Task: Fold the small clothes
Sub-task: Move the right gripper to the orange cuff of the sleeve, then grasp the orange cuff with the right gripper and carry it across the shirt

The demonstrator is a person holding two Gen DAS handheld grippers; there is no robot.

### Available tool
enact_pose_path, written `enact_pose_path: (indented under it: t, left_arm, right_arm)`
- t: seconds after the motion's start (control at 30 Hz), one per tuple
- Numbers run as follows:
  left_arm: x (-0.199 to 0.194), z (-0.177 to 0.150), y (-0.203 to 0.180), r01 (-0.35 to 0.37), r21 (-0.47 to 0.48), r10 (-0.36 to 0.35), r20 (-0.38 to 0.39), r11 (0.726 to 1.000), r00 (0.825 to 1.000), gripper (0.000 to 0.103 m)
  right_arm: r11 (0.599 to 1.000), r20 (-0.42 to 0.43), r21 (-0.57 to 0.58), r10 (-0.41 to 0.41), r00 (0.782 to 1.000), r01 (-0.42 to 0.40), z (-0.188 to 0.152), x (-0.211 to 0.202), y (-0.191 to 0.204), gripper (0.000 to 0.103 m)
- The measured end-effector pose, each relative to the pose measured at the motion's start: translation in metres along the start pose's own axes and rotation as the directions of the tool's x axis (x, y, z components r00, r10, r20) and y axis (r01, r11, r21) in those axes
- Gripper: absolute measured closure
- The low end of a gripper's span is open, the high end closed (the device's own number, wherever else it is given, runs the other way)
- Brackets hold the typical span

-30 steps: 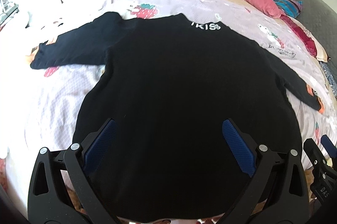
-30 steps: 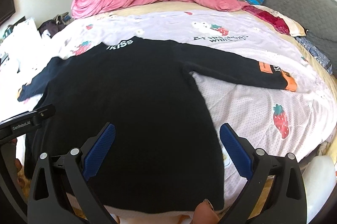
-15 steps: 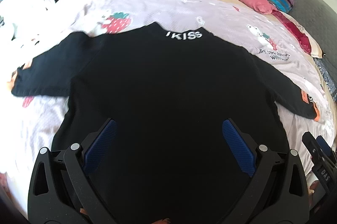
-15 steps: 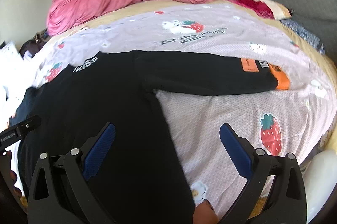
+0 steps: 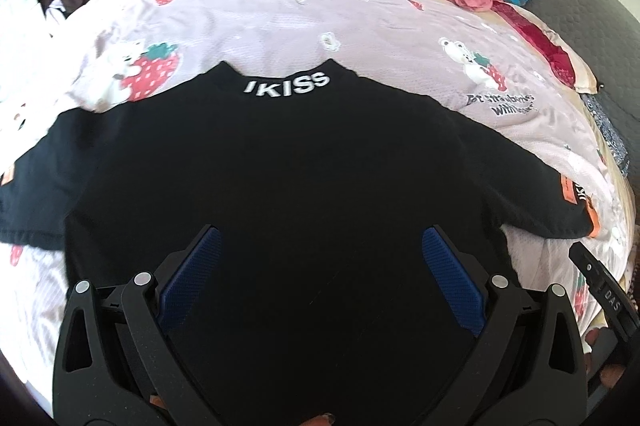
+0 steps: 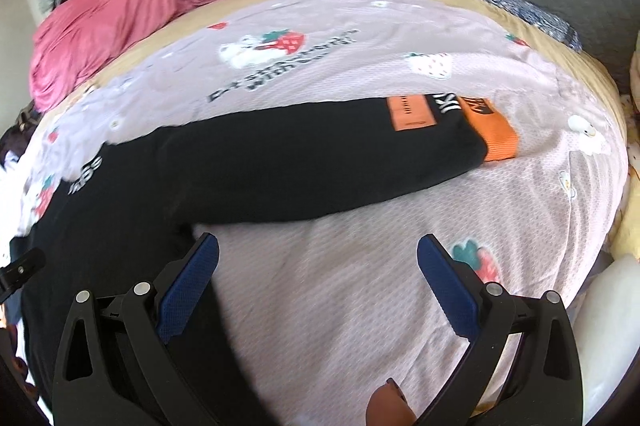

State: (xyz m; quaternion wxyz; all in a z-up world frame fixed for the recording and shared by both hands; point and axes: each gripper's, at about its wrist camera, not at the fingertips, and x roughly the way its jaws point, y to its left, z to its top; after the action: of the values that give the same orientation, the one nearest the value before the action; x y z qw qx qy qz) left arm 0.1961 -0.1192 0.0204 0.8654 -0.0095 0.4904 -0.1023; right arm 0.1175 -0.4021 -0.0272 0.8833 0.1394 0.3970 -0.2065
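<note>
While black sweater lies flat — both tongs gape, empty.

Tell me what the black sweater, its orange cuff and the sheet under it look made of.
Black sweater: soft matte knit, probably cotton; no sheen.
Orange cuff: ribbed knit; fine ridges show.
Sheet: lilac printed fabric with a dotted, mesh-like weave, likely a cooling synthetic.

Change over the last second: the right gripper has swung off the black sweater body toward its orange-cuffed sleeve; the left gripper has advanced toward the sweater's collar, now centred over the body.
</note>
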Motion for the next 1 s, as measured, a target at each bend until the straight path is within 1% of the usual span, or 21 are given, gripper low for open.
enact_pose_path:
  t: [0.17, 0.3, 0.37, 0.43, 0.57, 0.73, 0.83, 0.9, 0.93, 1.0]
  left_arm:
    - [0.019, 0.012, -0.009, 0.01, 0.043, -0.009, -0.021, 0.999, 1.0, 0.008]
    - [0.035, 0.022, -0.01, 0.008, 0.07, -0.006, -0.028, 0.998, 1.0, 0.008]
    - [0.041, 0.026, -0.009, 0.006, 0.076, -0.004, -0.023, 0.997, 1.0, 0.008]
    - [0.045, 0.029, -0.007, 0.003, 0.082, -0.001, -0.021, 0.997, 1.0, 0.008]
    - [0.054, 0.036, 0.004, -0.005, 0.073, 0.006, -0.023, 0.997, 1.0, 0.008]
    - [0.059, 0.042, 0.019, -0.01, 0.044, 0.011, -0.023, 0.999, 1.0, 0.008]
    - [0.06, 0.045, 0.029, -0.007, 0.024, 0.008, -0.016, 1.0, 1.0, 0.008]
    - [0.061, 0.046, 0.035, -0.004, 0.014, 0.004, -0.019, 1.0, 1.0, 0.008]
    - [0.061, 0.046, 0.038, 0.0, 0.008, 0.0, -0.02, 1.0, 1.0, 0.008]
    - [0.062, 0.048, 0.045, 0.016, -0.015, -0.016, -0.023, 1.0, 1.0, 0.008]
  right_arm:
    - [0.997, -0.024, 0.058, -0.058, 0.998, 0.059, 0.014, 0.02, -0.016, 0.004]
    - [0.991, -0.042, 0.115, -0.068, 0.997, 0.072, 0.027, 0.035, -0.031, 0.004]
    - [0.984, -0.063, 0.164, -0.065, 0.996, 0.075, 0.034, 0.047, -0.043, 0.004]
    - [0.973, -0.085, 0.221, -0.05, 0.995, 0.068, 0.04, 0.06, -0.055, 0.004]
    - [0.946, -0.088, 0.318, -0.034, 0.996, 0.06, 0.048, 0.081, -0.078, 0.004]
    - [0.907, -0.038, 0.42, 0.003, 0.999, 0.013, 0.056, 0.092, -0.098, 0.004]
    - [0.881, -0.024, 0.474, 0.023, 0.999, -0.009, 0.064, 0.099, -0.106, 0.005]
    - [0.875, -0.011, 0.484, 0.025, 1.0, -0.017, 0.069, 0.101, -0.106, 0.012]
    - [0.874, -0.011, 0.485, 0.025, 1.0, -0.017, 0.072, 0.103, -0.105, 0.019]
    - [0.871, -0.005, 0.492, 0.016, 1.0, -0.012, 0.074, 0.107, -0.105, 0.024]
